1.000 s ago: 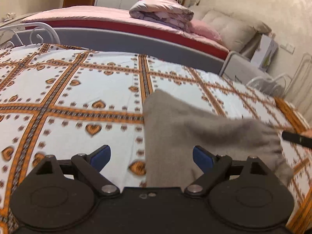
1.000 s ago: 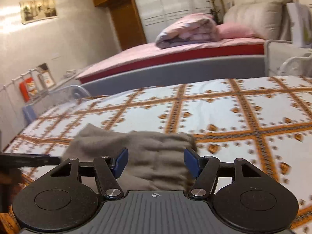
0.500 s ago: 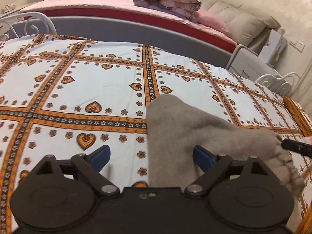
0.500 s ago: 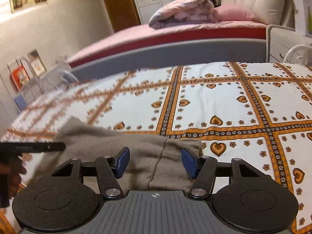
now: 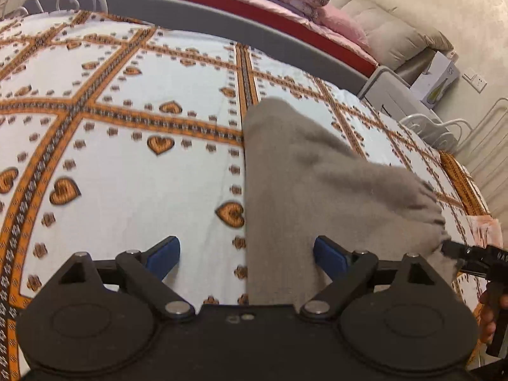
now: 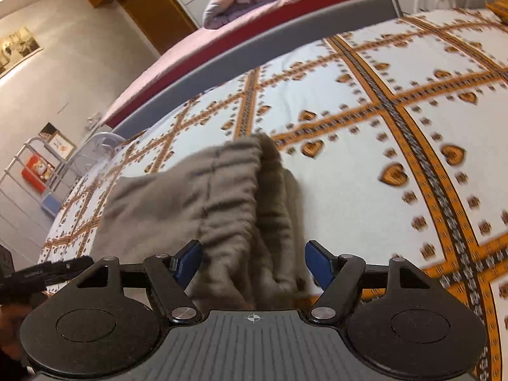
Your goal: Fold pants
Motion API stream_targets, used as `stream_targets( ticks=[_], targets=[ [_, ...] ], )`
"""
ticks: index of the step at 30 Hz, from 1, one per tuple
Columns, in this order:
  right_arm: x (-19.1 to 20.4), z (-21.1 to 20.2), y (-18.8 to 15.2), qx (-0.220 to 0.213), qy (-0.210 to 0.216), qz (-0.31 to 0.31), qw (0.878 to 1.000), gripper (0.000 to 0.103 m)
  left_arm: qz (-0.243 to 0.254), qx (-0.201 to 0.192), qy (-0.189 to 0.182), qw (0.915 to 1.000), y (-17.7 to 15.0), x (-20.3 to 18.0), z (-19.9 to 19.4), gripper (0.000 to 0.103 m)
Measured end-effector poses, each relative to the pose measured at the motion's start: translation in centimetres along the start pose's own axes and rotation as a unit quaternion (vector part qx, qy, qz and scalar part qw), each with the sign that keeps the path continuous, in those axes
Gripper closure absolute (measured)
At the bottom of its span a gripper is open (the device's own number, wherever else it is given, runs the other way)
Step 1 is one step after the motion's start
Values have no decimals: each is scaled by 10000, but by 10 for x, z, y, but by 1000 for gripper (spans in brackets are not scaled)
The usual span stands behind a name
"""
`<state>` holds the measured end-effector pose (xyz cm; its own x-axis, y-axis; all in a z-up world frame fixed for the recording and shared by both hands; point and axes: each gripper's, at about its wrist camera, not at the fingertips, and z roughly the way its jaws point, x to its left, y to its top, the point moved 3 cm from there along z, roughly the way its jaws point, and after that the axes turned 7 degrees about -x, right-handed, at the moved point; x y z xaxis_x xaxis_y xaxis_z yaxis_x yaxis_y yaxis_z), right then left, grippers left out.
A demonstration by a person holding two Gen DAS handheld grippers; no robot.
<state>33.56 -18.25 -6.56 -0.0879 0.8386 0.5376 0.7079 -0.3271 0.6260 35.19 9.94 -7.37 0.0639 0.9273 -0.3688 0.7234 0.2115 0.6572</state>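
the pants (image 5: 304,190) lie bunched on the bed (image 5: 127,165), at 12 o'clock of both grippers. your left gripper (image 5: 246,254) hangs released; your right gripper (image 6: 252,263) has just been opening, waistband between its jaws, unpinched. flatten the fold before regrasping.

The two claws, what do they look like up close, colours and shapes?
Both are black with two round discs at the base and angled link arms on silver pivot pins. Each finger ends in a blue pad. The left claw has a smooth black body; the right claw has a grey ribbed plate with a small crosshair mark.
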Motion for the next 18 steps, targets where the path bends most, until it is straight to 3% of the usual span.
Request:
stream_targets(
  ticks=[4, 9, 14, 18],
  targets=[
    [-22, 2, -3, 131, 327, 827, 9960, 31, 68, -29, -122, 9999, -2, -2, 7, 18],
    [-43, 16, -4, 298, 853, 1900, 9776, 30, 98, 38, -283, 9995, 3, -11, 17, 22],
    [-38, 21, -1, 362, 1069, 1800, 9772, 16, -7, 142, -777, 9969, 6, -17, 32, 31],
    [-35, 29, 4, 399, 1200, 1706, 9772, 15, -226, 310, -1197, 9921, 10, -13, 43, 32]
  ],
)
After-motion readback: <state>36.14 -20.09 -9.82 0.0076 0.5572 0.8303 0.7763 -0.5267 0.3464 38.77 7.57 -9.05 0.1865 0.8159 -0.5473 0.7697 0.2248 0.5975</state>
